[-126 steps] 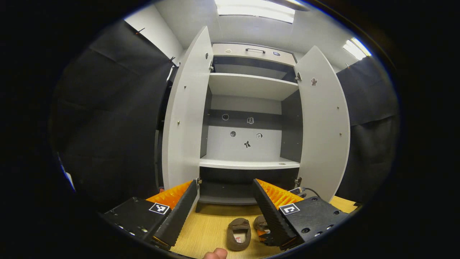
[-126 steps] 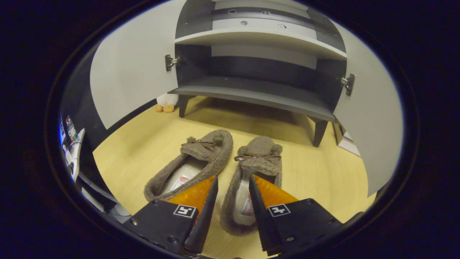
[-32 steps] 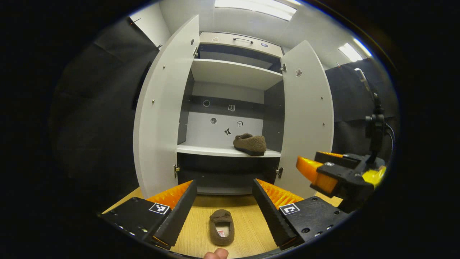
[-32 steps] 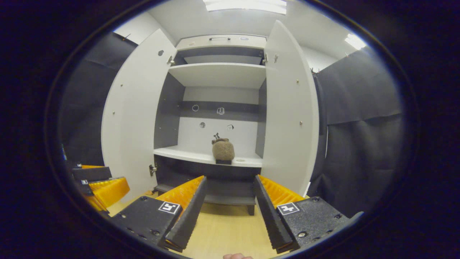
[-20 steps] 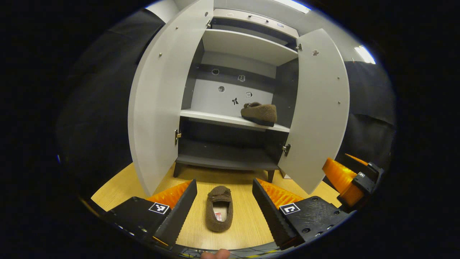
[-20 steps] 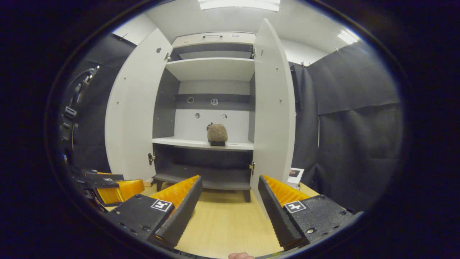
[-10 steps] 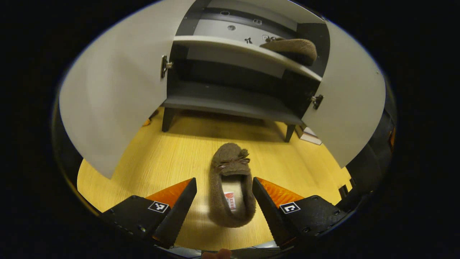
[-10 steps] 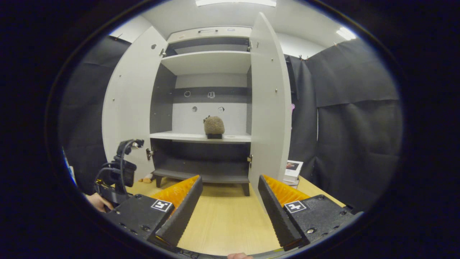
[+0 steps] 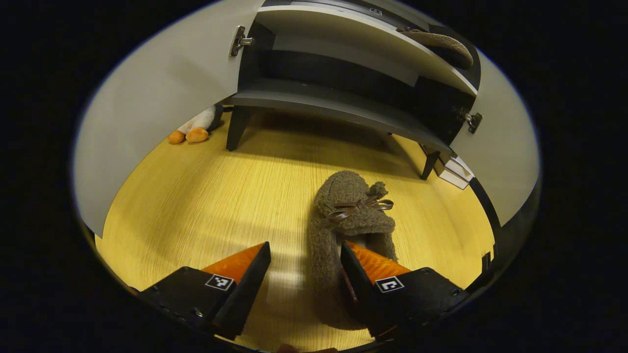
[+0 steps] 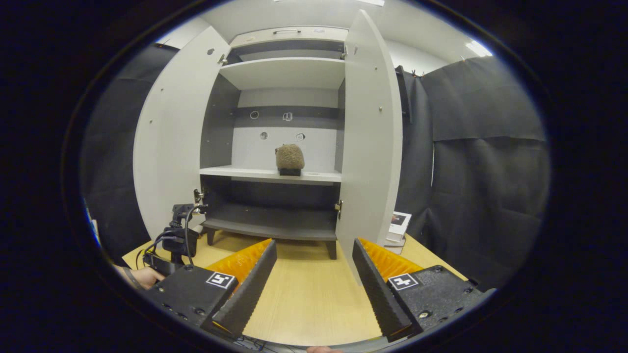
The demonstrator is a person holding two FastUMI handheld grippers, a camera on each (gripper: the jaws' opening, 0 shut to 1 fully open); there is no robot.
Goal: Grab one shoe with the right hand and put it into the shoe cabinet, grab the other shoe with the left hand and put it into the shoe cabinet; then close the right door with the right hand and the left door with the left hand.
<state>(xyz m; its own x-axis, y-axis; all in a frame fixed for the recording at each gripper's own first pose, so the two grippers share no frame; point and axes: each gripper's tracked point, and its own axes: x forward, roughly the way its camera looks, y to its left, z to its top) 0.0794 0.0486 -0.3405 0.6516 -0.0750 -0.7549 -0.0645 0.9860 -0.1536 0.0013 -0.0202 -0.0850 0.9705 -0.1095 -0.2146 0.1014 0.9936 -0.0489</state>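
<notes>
wooden floor (image 9: 206, 196), slipper (image 9: 343, 220), toy penguin (image 9: 198, 127)

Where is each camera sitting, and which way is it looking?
Left gripper view: rides on the left gripper, low, looking down at the brown shoe on the floor; its own two fingers show at the bottom, open.
Right gripper view: rides on the right gripper, facing the open shoe cabinet; its own fingers show at the bottom, and a hand shows at lower left.
Both views share the cabinet and the shoe on its shelf, plus the wooden floor.
</notes>
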